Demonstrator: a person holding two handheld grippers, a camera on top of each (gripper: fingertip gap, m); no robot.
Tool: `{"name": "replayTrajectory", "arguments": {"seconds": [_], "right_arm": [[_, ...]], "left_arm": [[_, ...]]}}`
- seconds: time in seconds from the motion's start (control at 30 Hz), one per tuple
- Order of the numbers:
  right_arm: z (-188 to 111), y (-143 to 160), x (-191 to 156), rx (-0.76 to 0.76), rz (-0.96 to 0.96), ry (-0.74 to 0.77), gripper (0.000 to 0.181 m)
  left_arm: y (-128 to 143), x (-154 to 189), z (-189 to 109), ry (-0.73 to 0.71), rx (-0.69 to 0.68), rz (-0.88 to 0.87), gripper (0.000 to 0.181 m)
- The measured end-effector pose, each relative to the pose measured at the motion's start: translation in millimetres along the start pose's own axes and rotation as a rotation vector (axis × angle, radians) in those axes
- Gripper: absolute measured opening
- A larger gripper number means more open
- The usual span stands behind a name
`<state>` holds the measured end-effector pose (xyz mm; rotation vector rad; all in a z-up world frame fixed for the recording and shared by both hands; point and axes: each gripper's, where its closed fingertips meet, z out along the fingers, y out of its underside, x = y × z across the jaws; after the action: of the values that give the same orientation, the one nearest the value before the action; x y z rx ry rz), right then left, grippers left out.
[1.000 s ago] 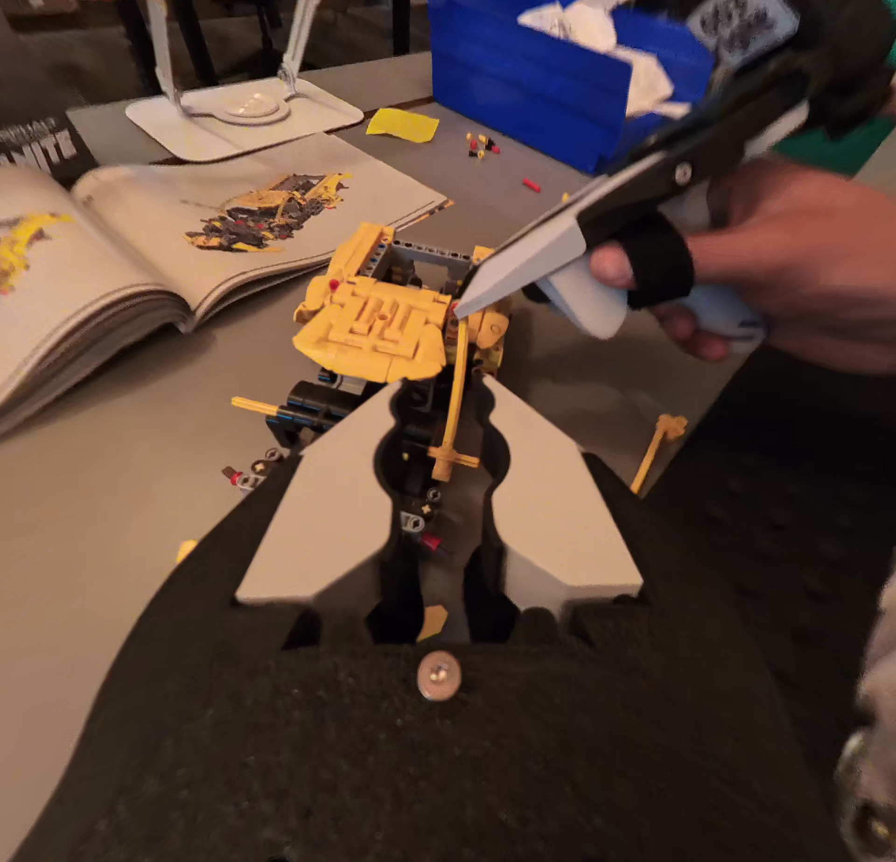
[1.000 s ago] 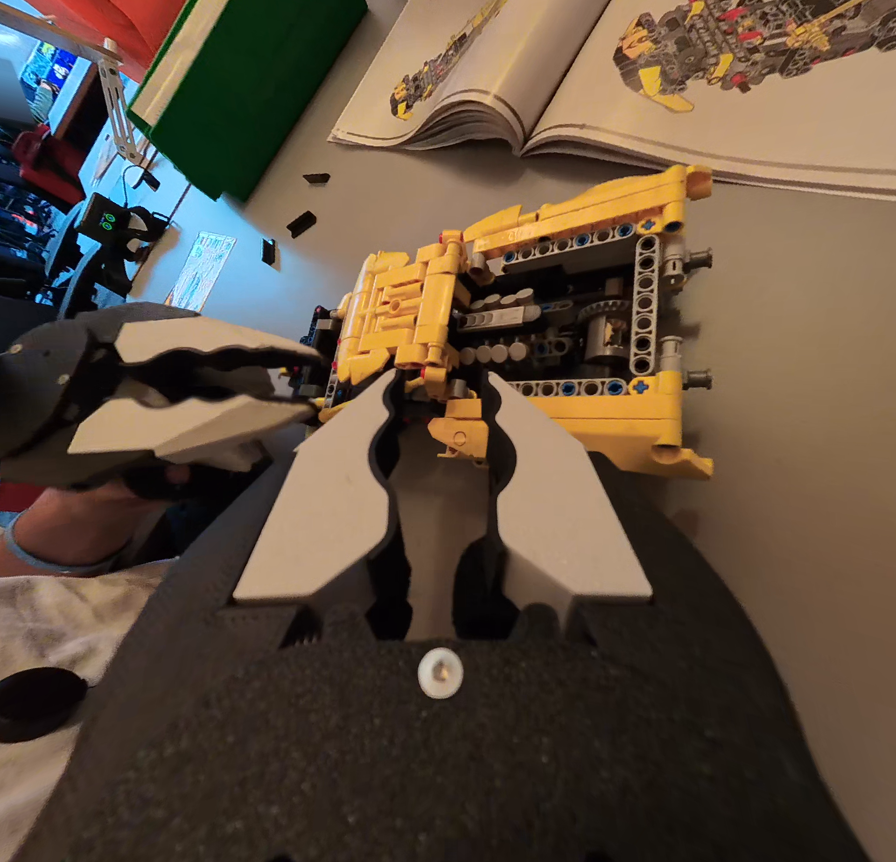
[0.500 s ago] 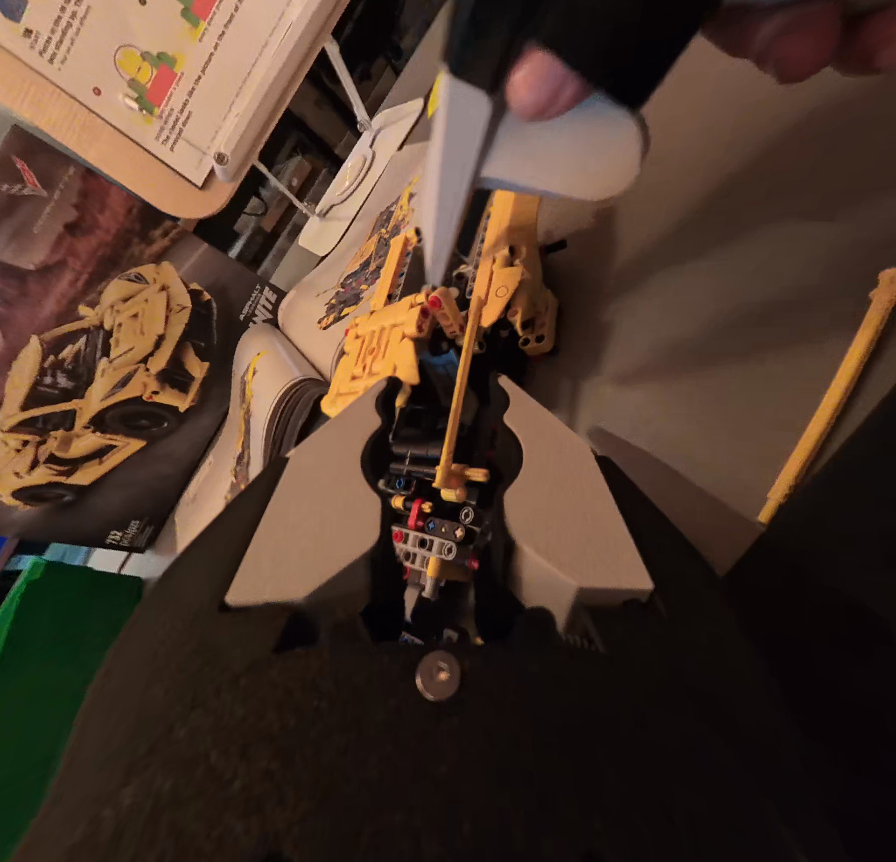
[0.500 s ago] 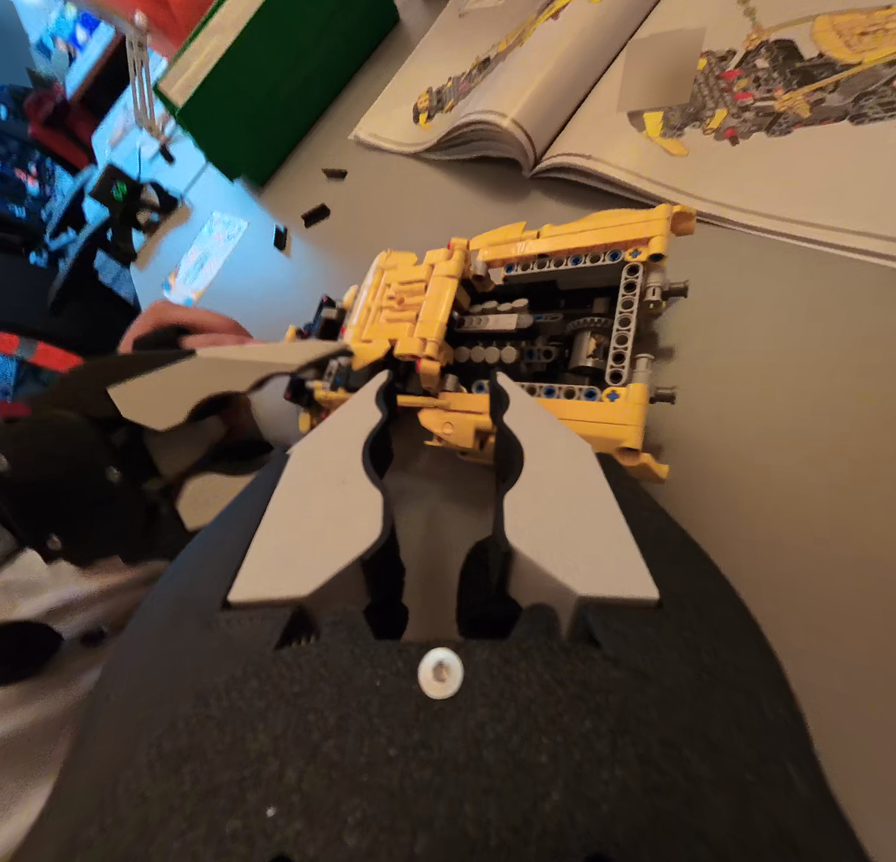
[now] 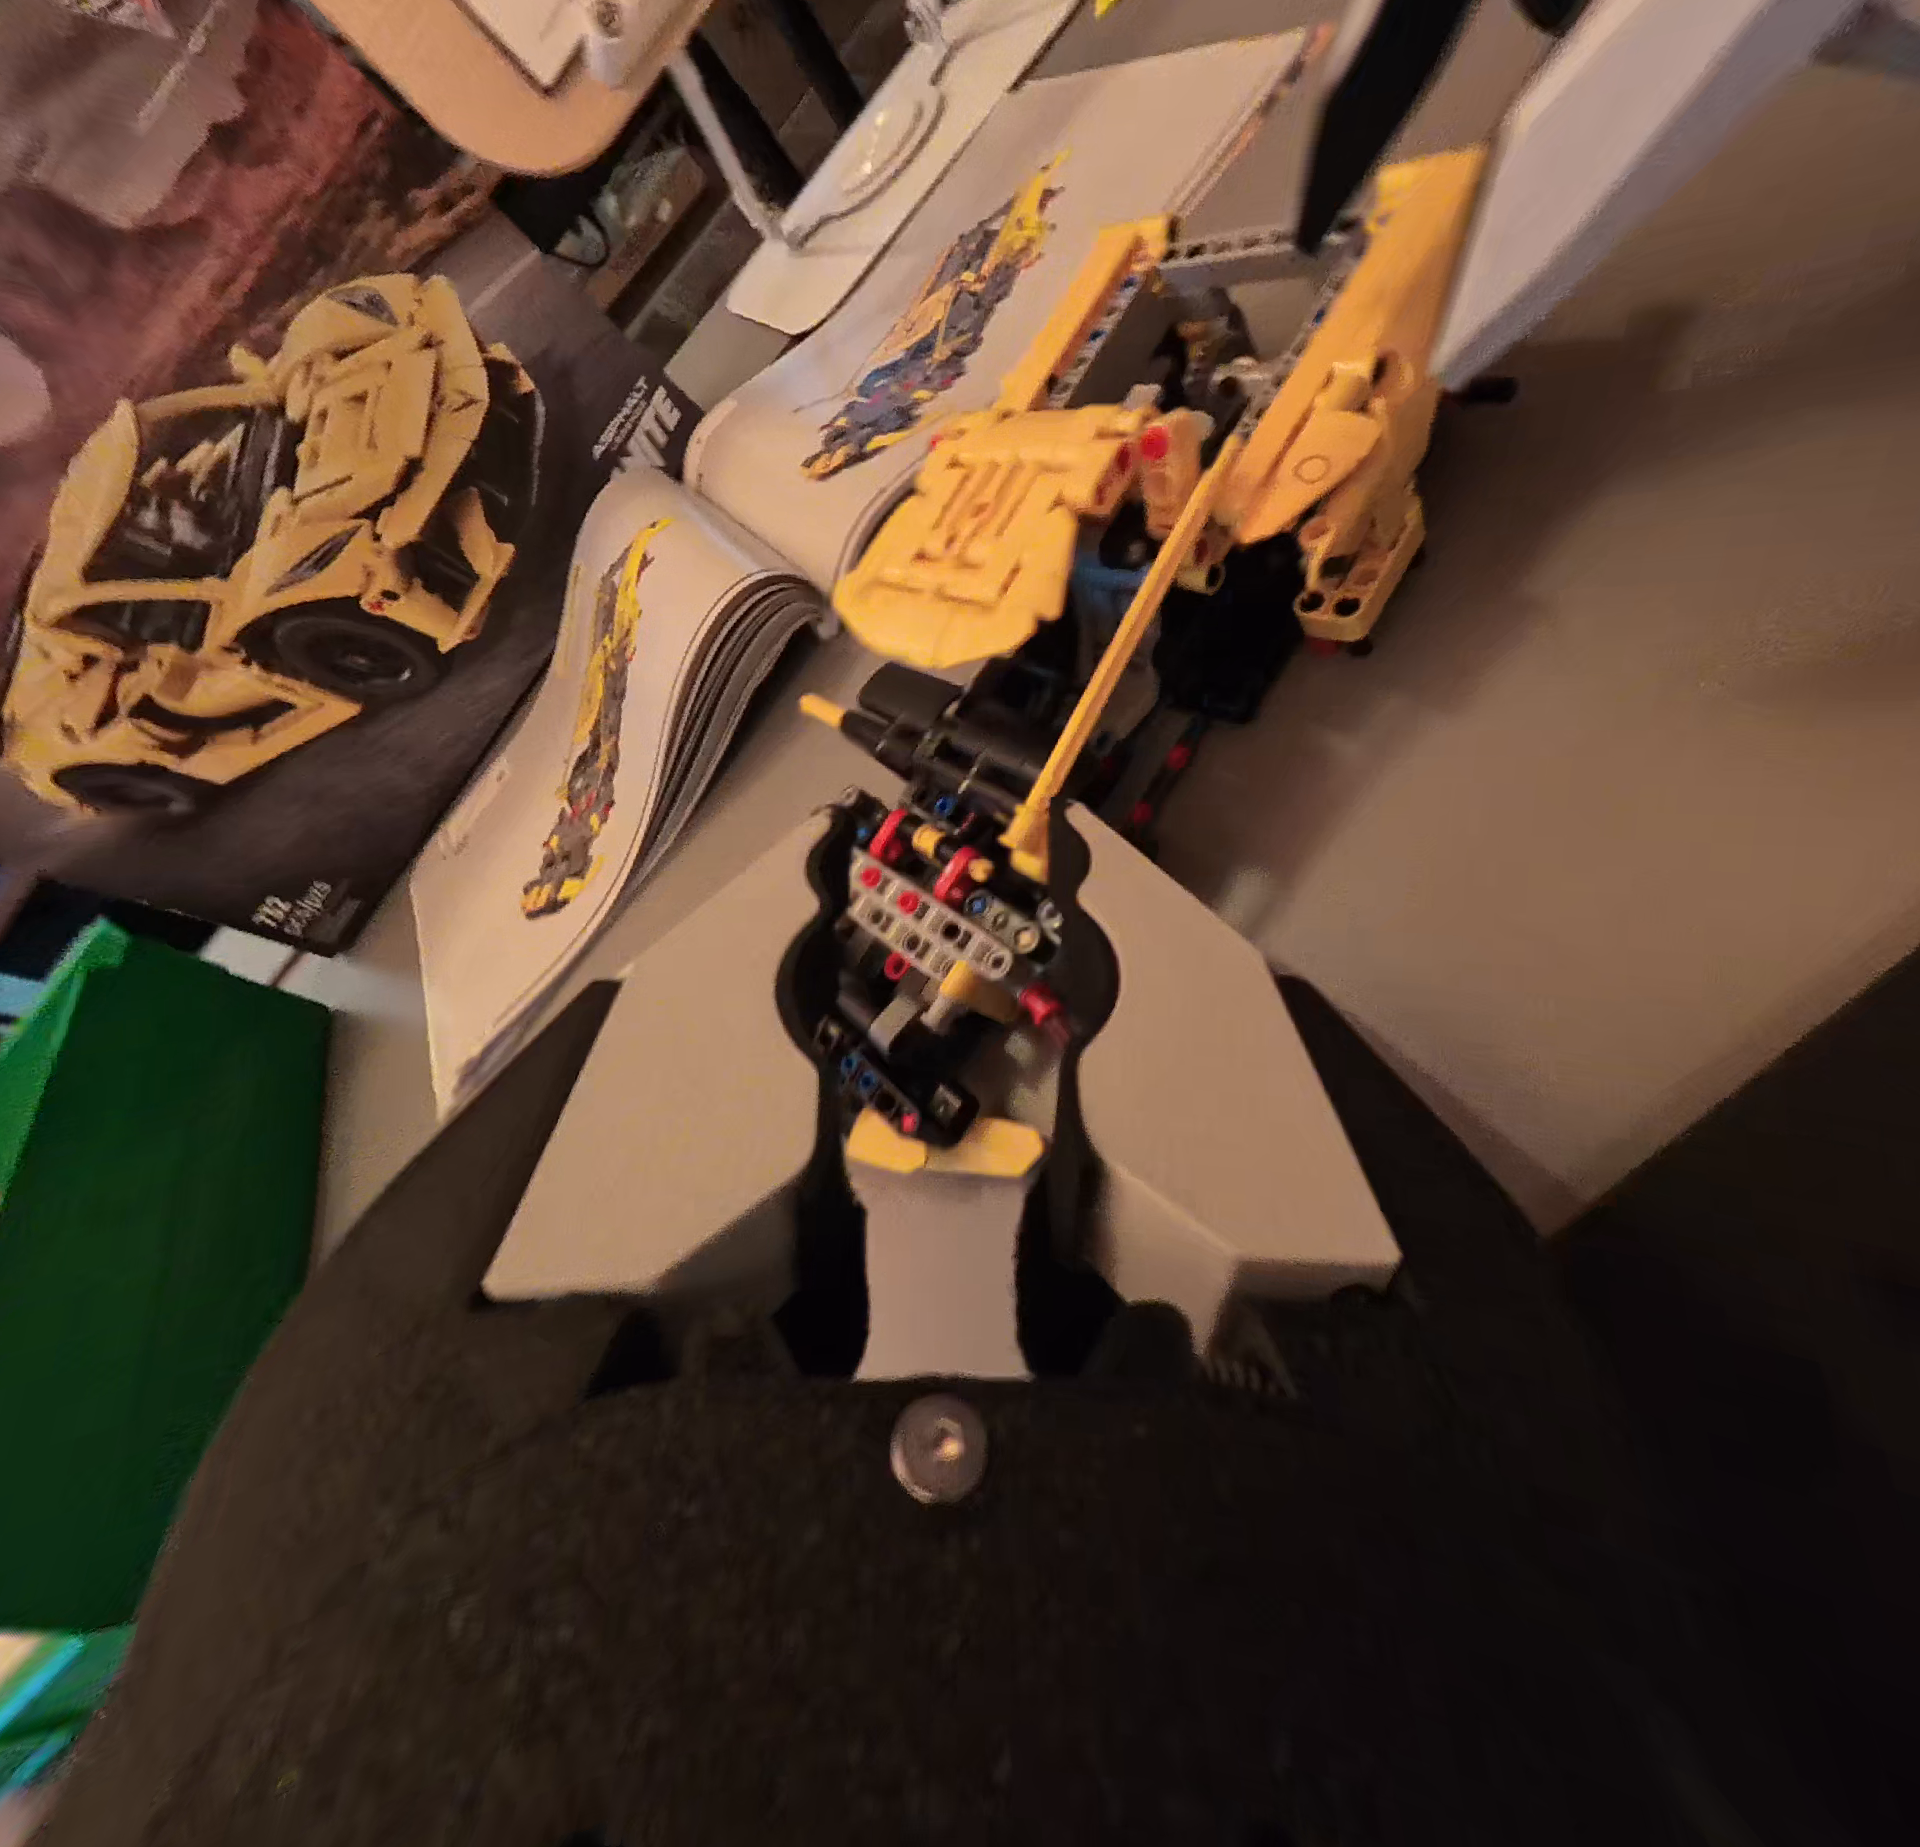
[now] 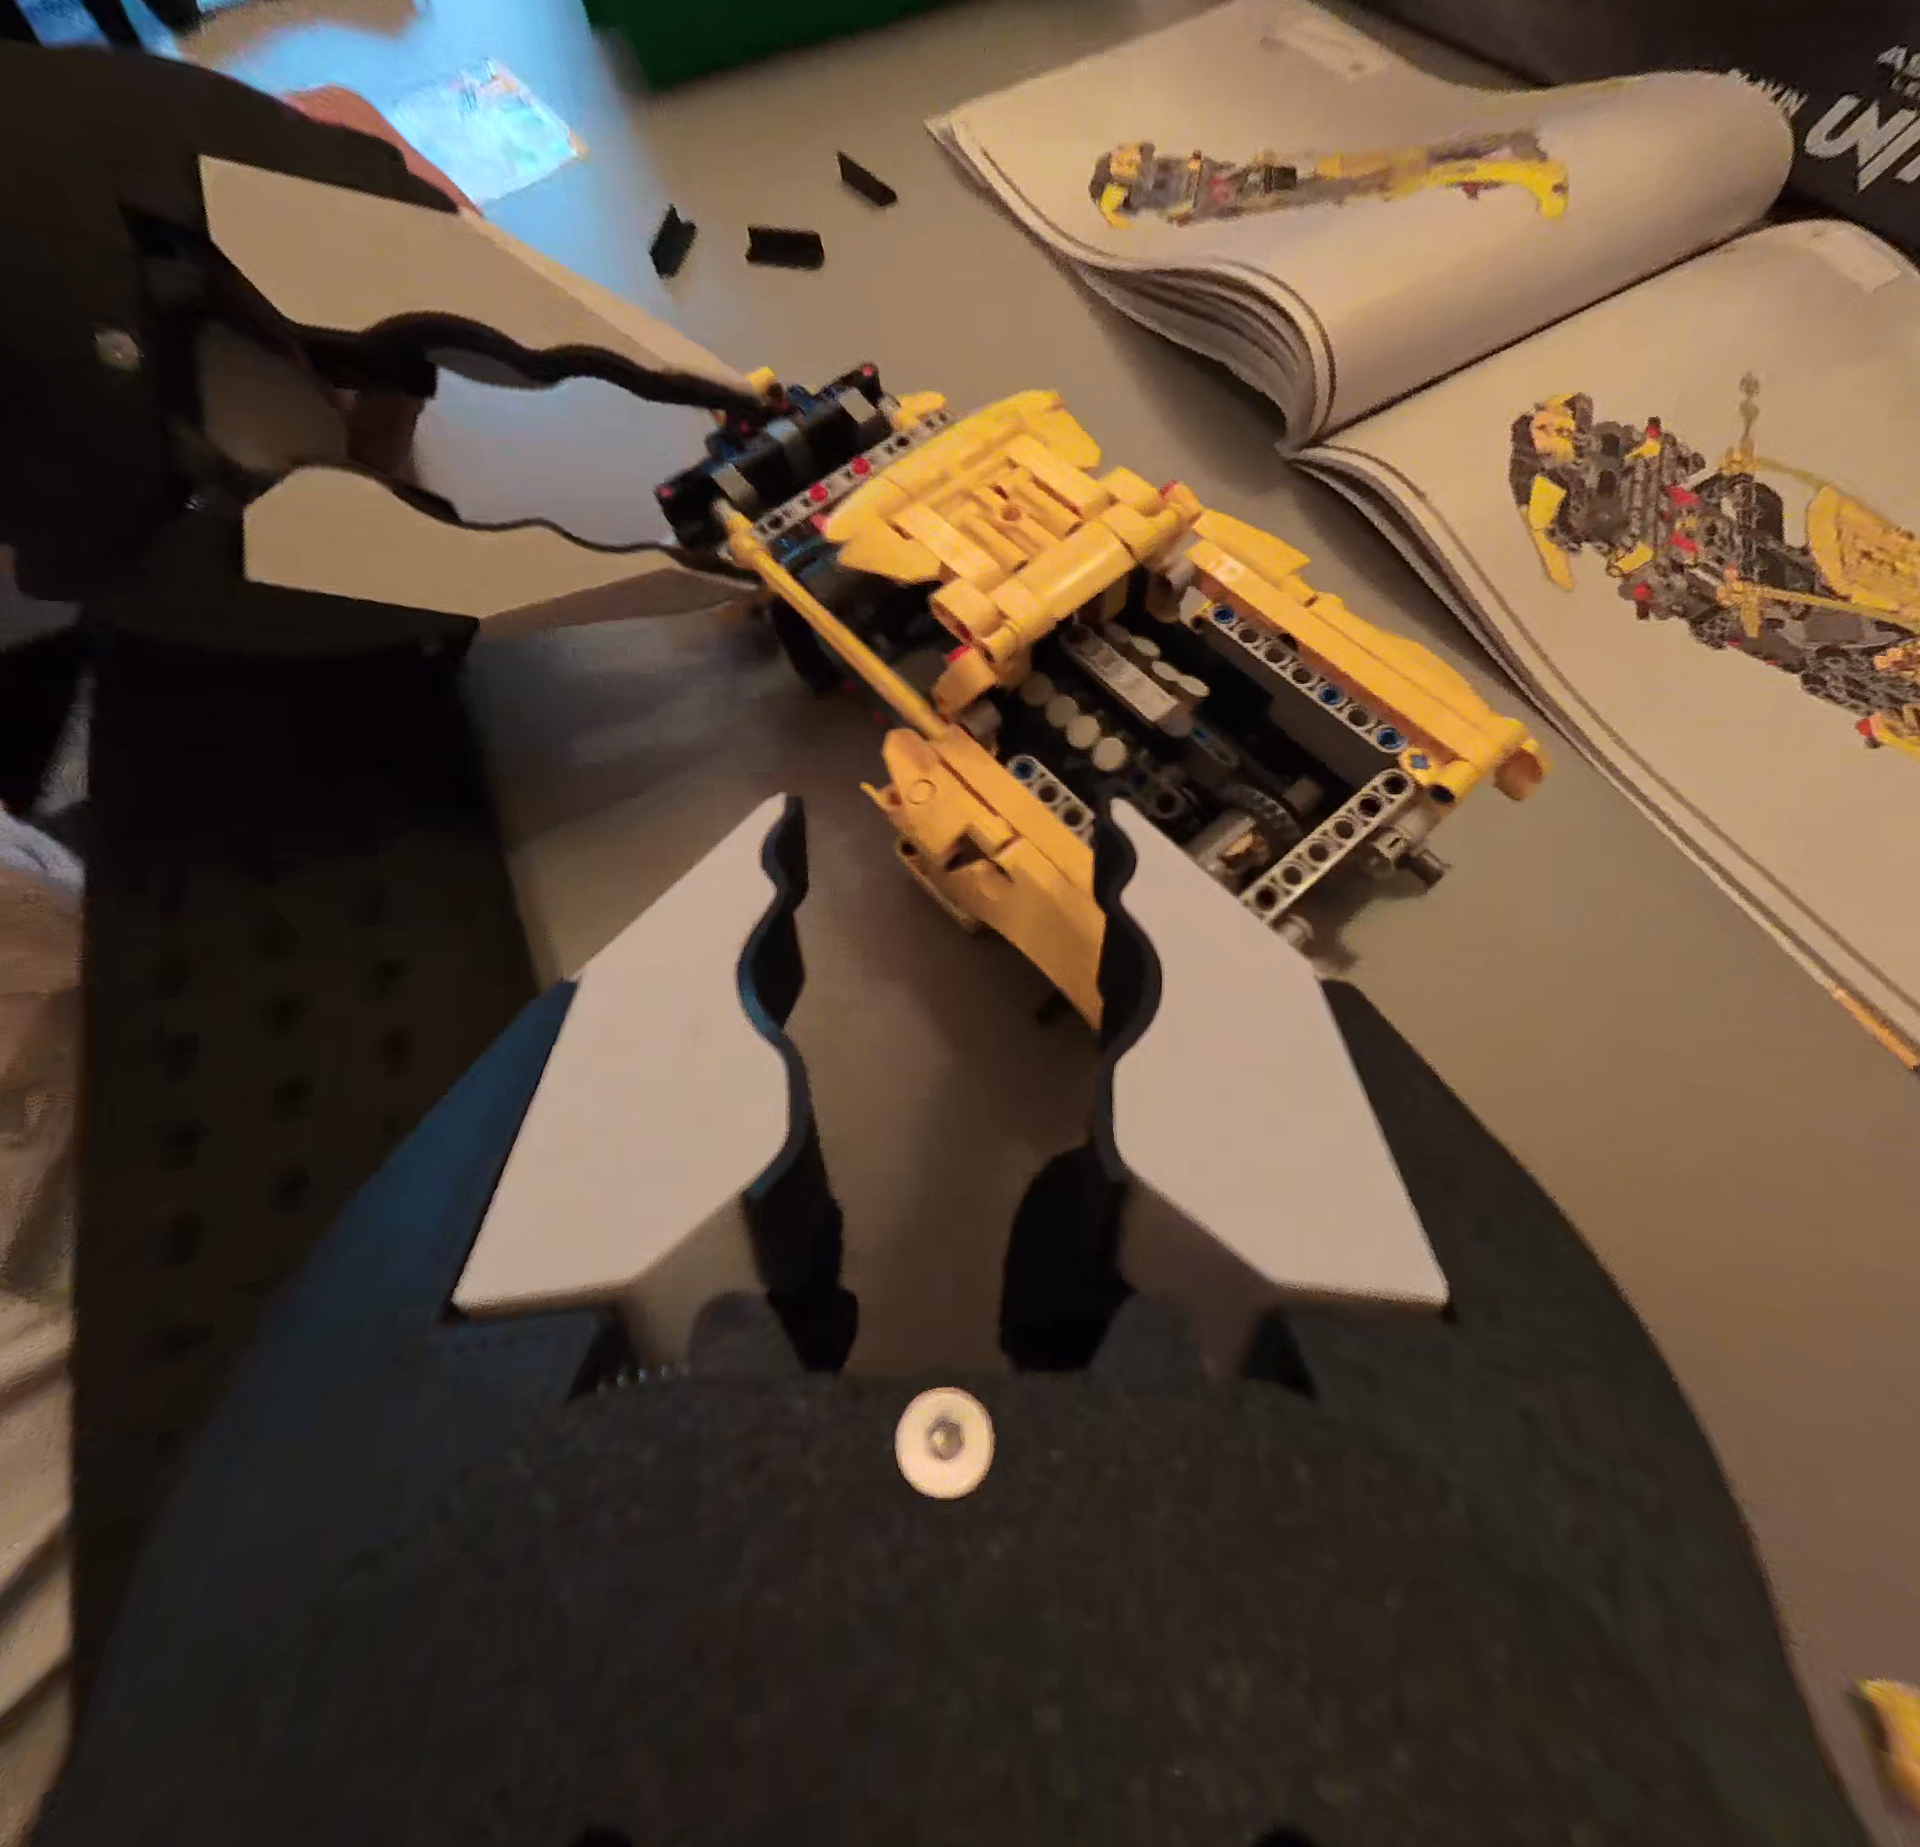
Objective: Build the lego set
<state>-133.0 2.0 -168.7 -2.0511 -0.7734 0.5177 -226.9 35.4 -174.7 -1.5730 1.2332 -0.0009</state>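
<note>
At centre frame in the right wrist view, the car lies on the grey table. From the upper left, the left gripper clamps the car's black end between its fingertips. The right gripper stands spread, holding nothing; its right finger overlaps the car's yellow side panel, though contact cannot be told. One yellow rod runs slantwise along the car. Three small black pieces lie on the table above it. One open manual lies at upper right, beside one dark box and one green bin.
</note>
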Motion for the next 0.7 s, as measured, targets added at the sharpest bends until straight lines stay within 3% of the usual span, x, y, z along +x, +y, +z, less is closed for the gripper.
{"name": "replayTrajectory", "arguments": {"seconds": [0.17, 0.33, 0.47, 0.7], "right_arm": [[-10.1, 0.4, -3.7, 0.174, 0.034, 0.134, 0.053], [-17.8, 2.6, -3.0, 0.274, 0.075, 0.200, 0.051], [-25.4, -2.5, -2.4, 0.321, 0.074, 0.213, 0.050], [-11.2, 7.8, -10.7, 0.231, 0.023, 0.188, 0.050]], "left_arm": [[8.7, -34.4, -23.3, 0.017, 0.146, -0.328, 0.030], [-0.1, -49.5, -38.3, 0.151, 0.308, -0.563, 0.030], [-7.1, -39.7, -44.5, 0.235, 0.353, -0.547, 0.026], [-11.7, -14.7, -43.4, 0.342, 0.328, -0.443, 0.018]]}}
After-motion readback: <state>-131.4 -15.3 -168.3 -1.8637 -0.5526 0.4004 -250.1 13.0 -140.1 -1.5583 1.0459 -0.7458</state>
